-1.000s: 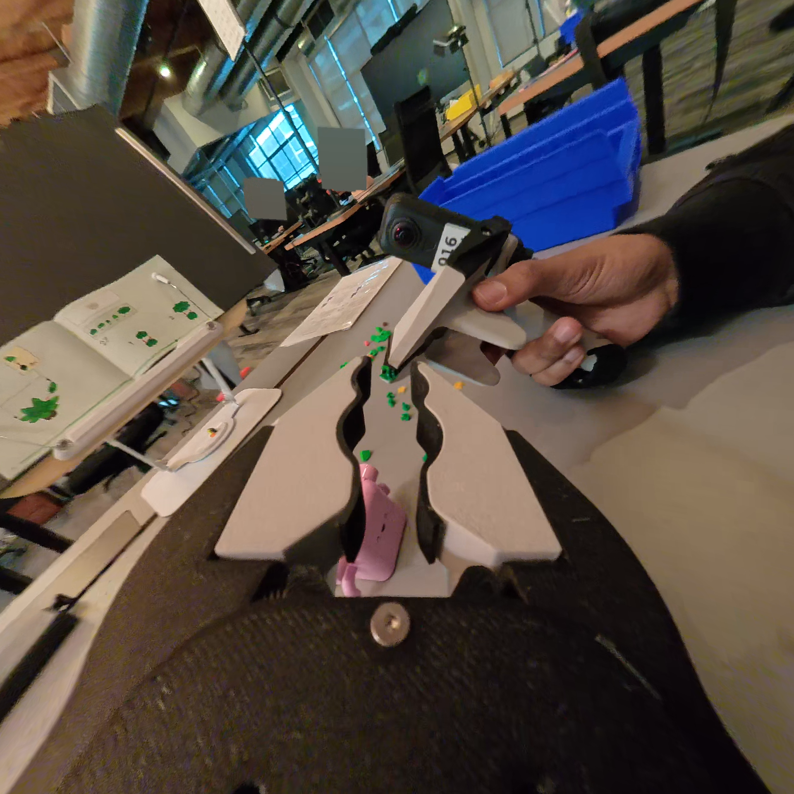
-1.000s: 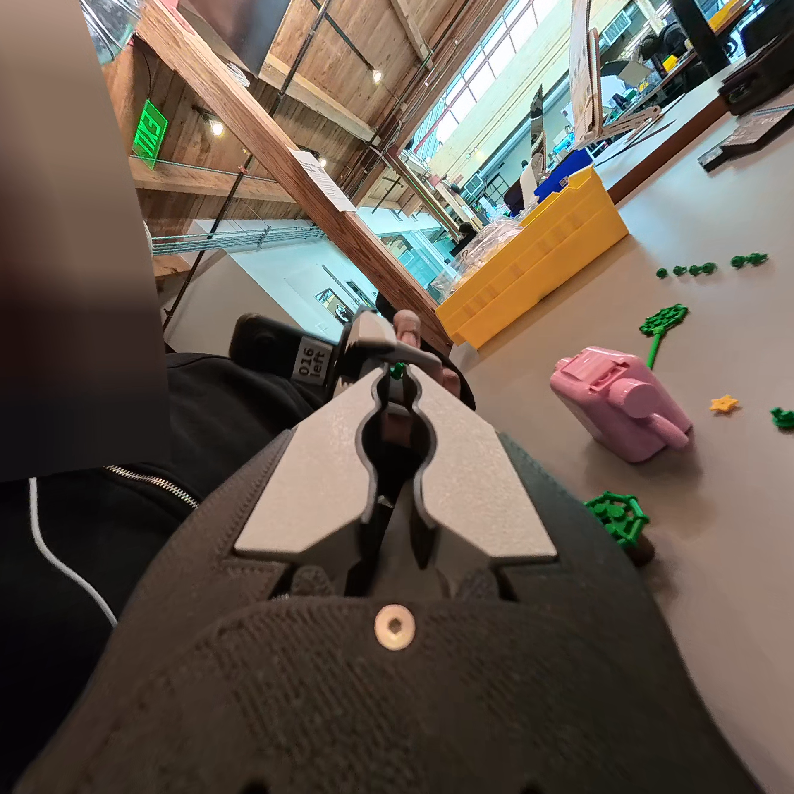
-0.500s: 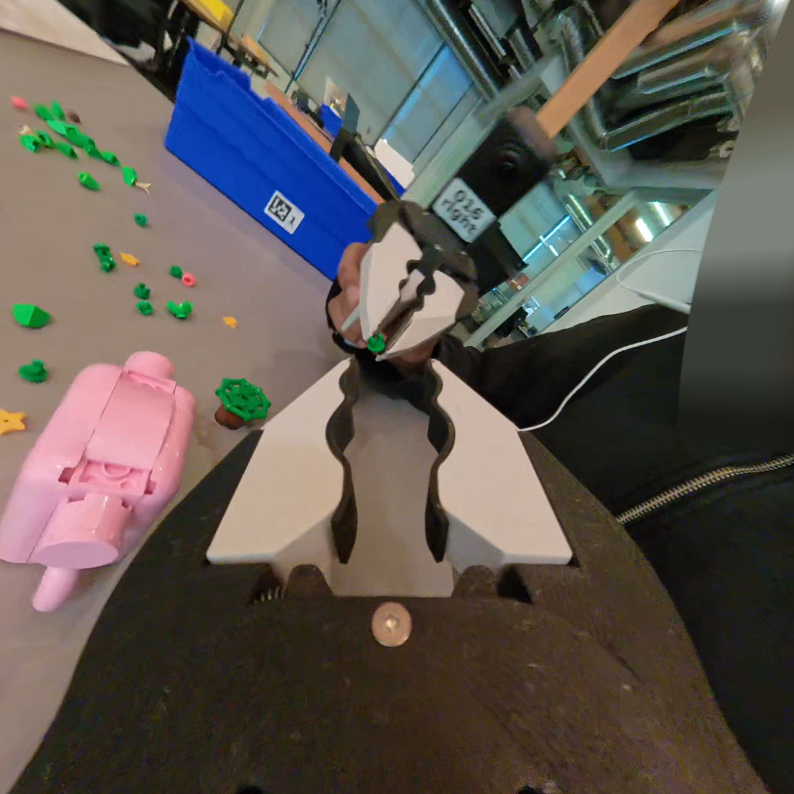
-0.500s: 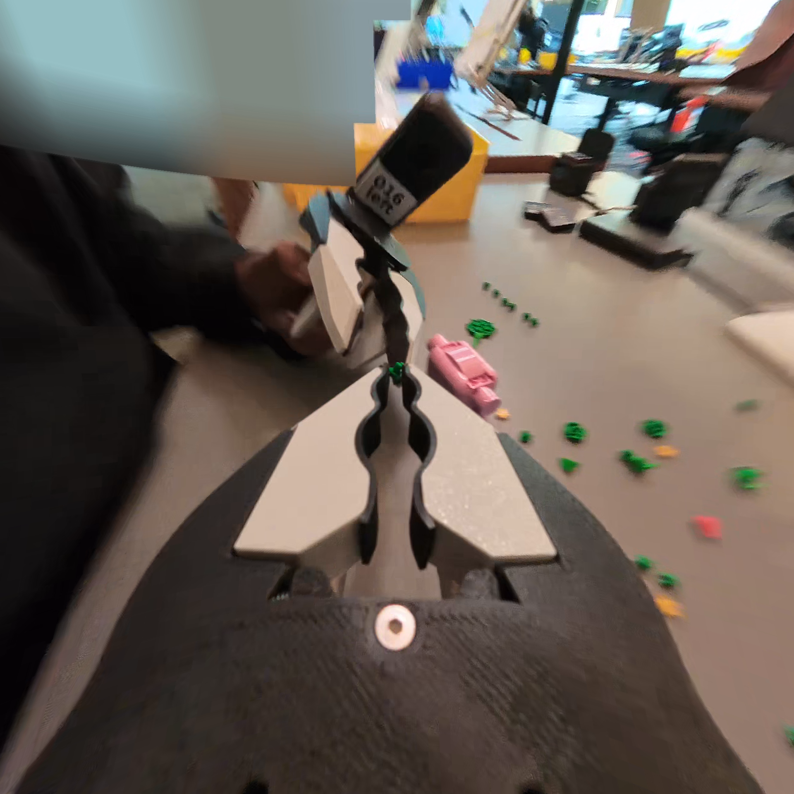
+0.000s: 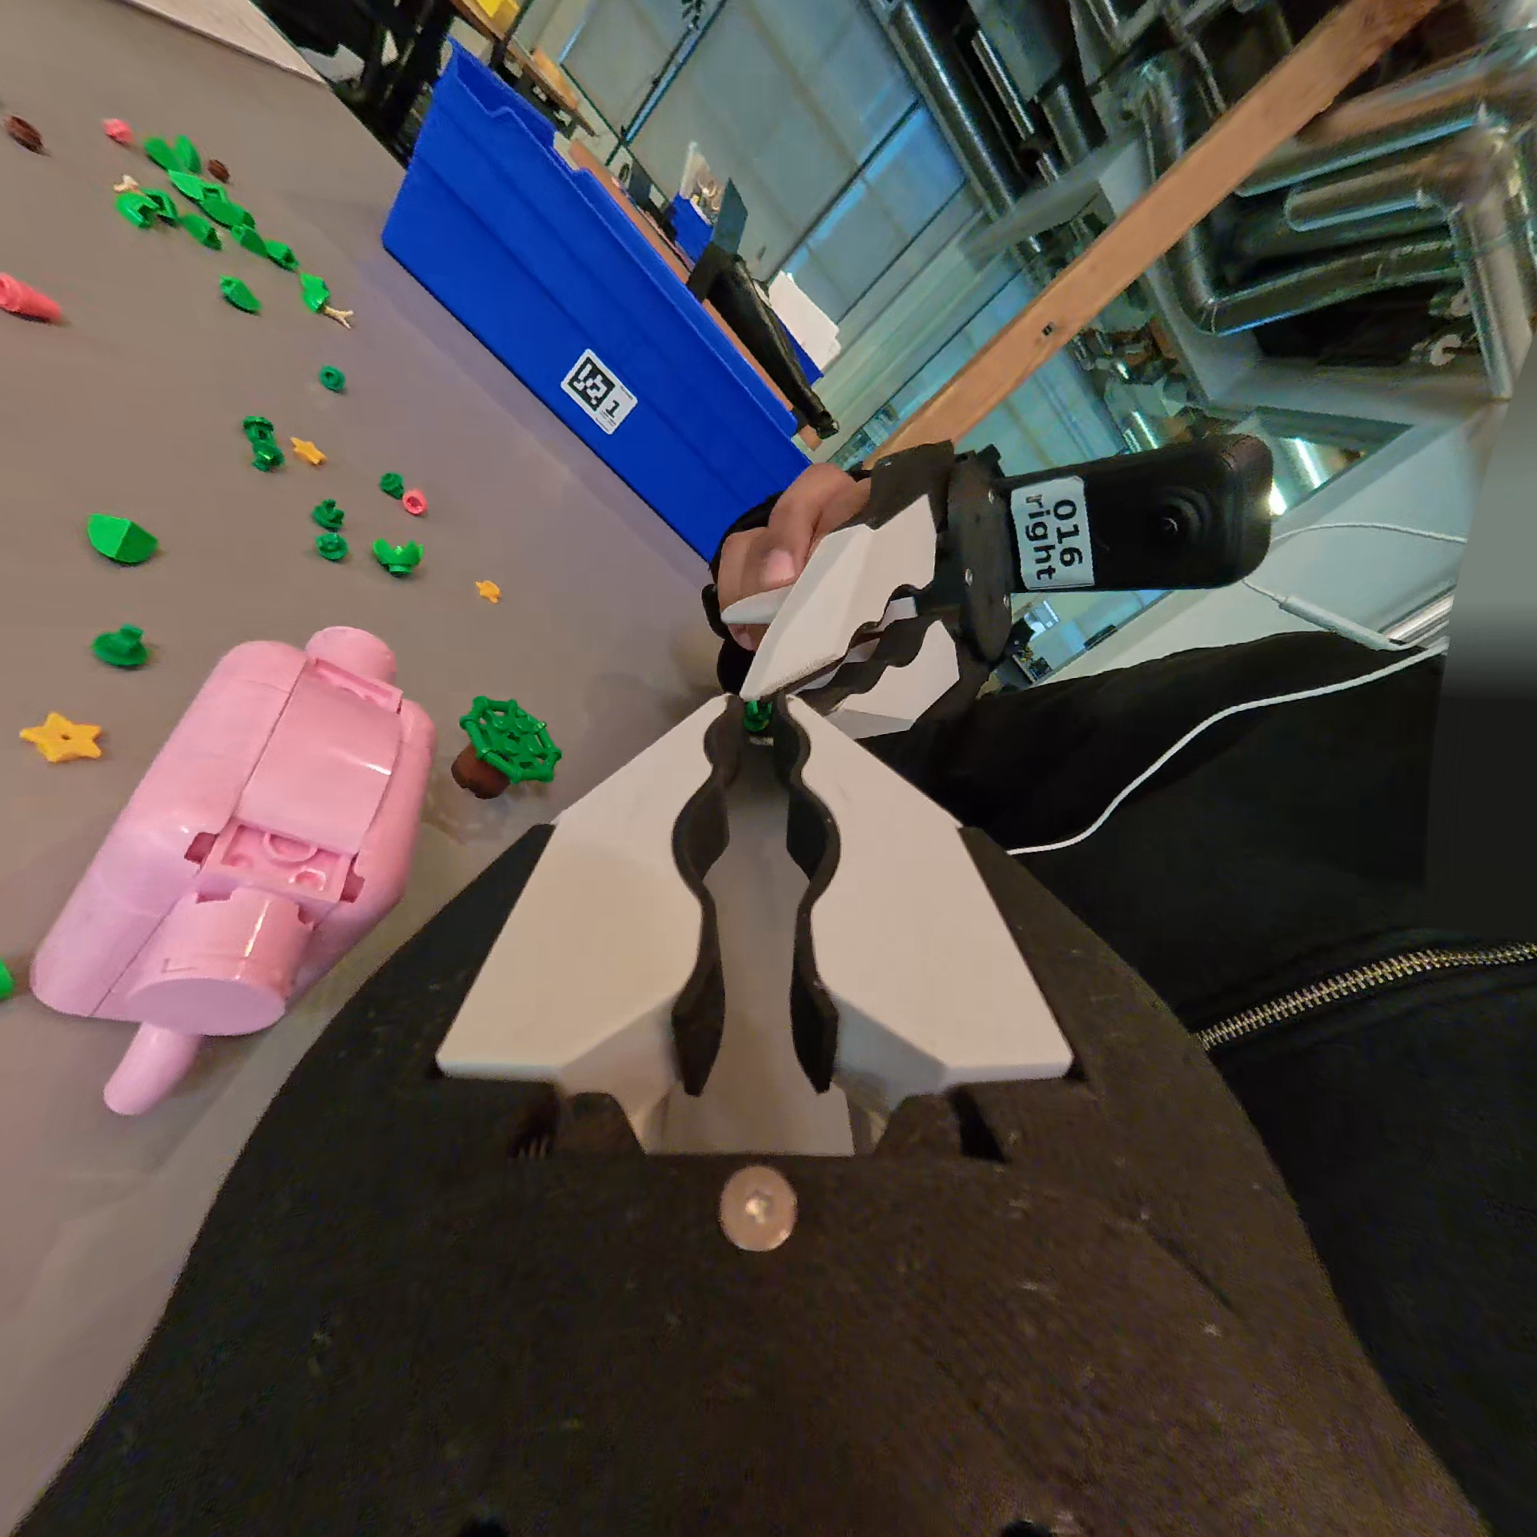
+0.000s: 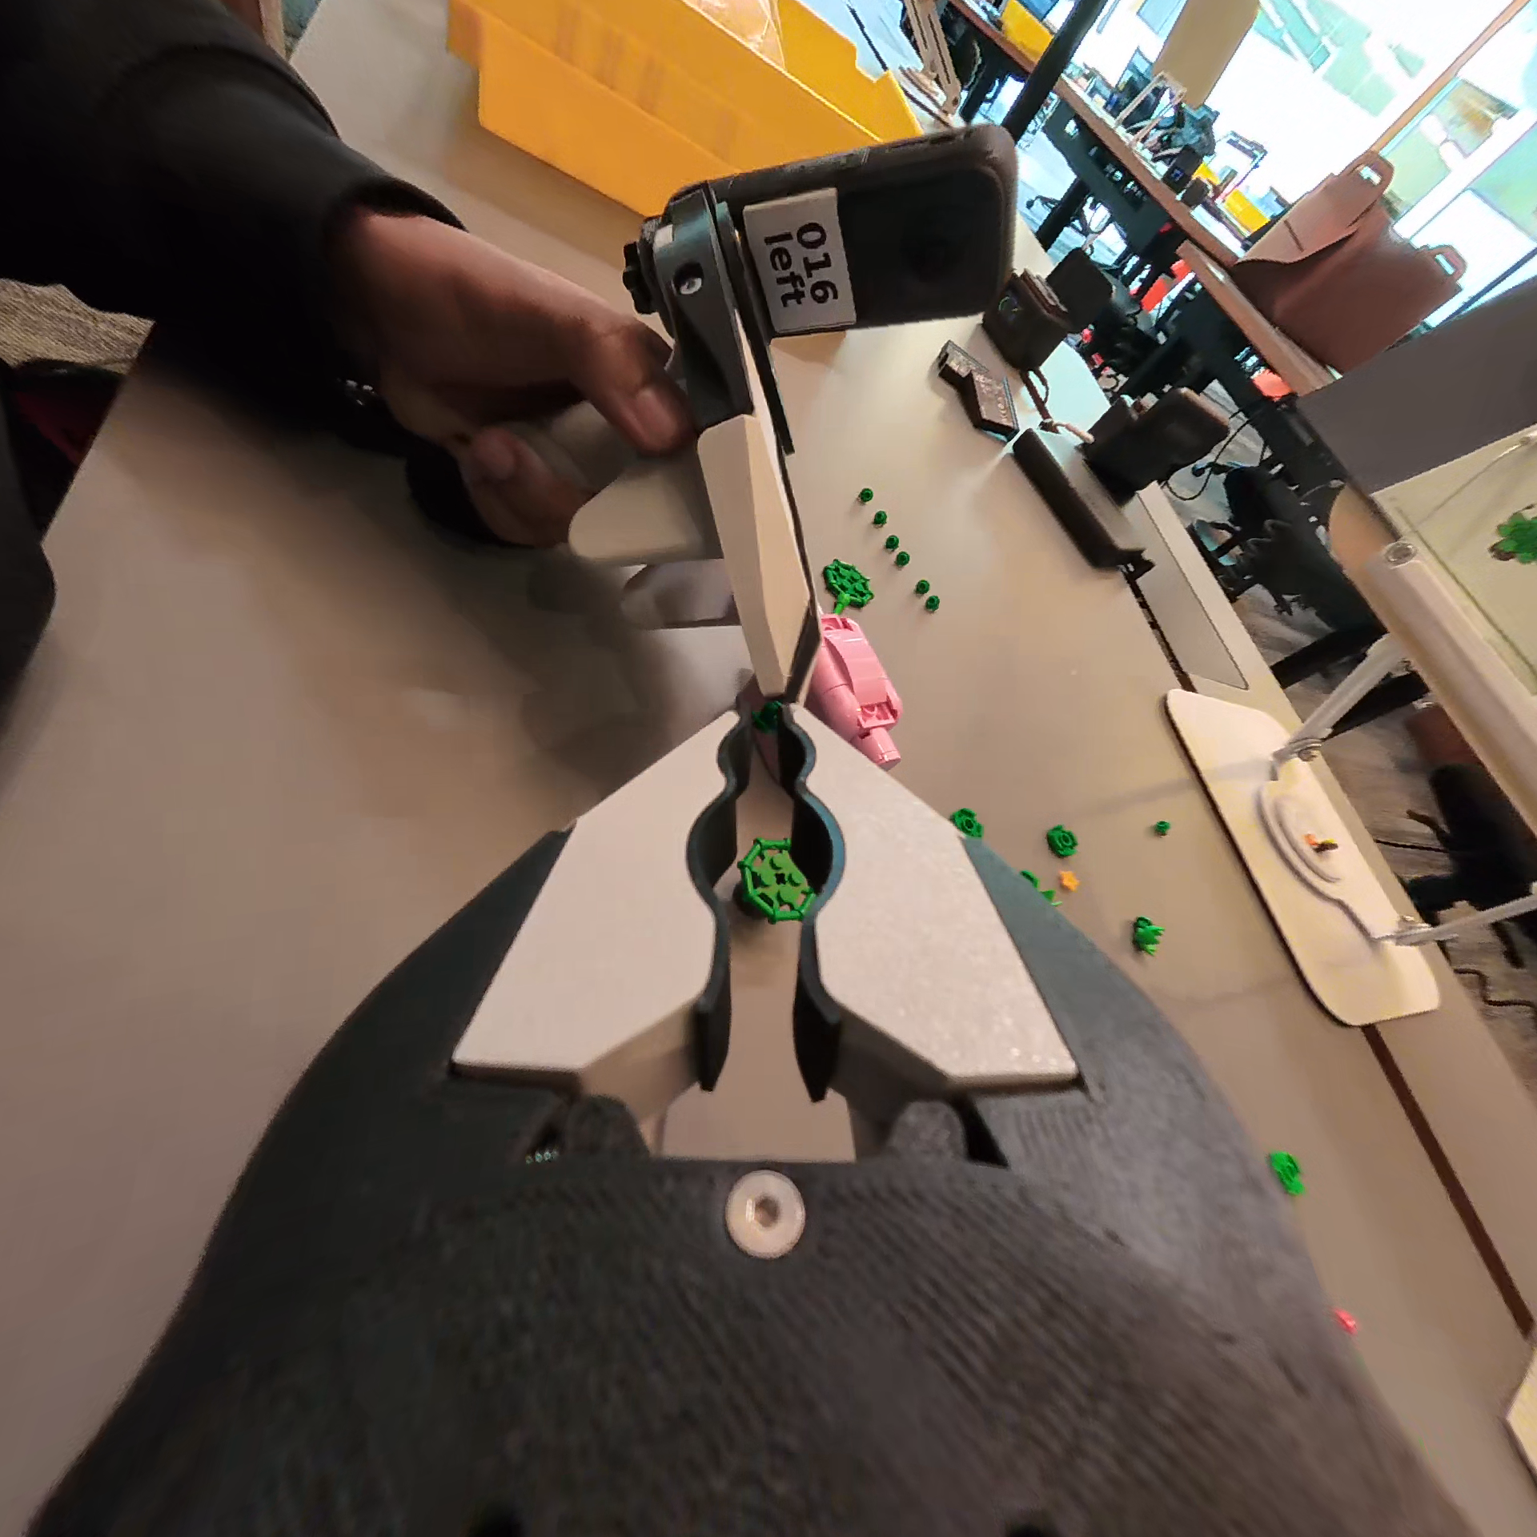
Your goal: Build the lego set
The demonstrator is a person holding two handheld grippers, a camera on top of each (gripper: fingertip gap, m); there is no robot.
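Observation:
A small green lego piece (image 5: 755,715) sits where both grippers' tips meet, held above the grey table (image 5: 516,532). My left gripper (image 5: 753,714) has its fingers closed in on the piece from both sides. My right gripper (image 6: 768,717) is shut on the same piece (image 6: 767,715). In the left wrist view the right gripper (image 5: 753,692) comes in from the upper right. In the right wrist view the left gripper (image 6: 782,689) comes down from above, edge-on. A pink lego body (image 5: 233,840) lies on the table, also in the right wrist view (image 6: 857,678).
A green web-shaped leaf on a brown base (image 5: 507,740) stands beside the pink body, also below my right fingers (image 6: 778,877). Several green, yellow and pink pieces (image 5: 333,532) lie scattered. A blue bin (image 5: 582,333), a yellow bin (image 6: 665,91) and a stand base (image 6: 1297,865) border the table.
Both grippers swung round and came together tip to tip. The left gripper's fingers closed in from wide open onto the small green piece that the right gripper was carrying.

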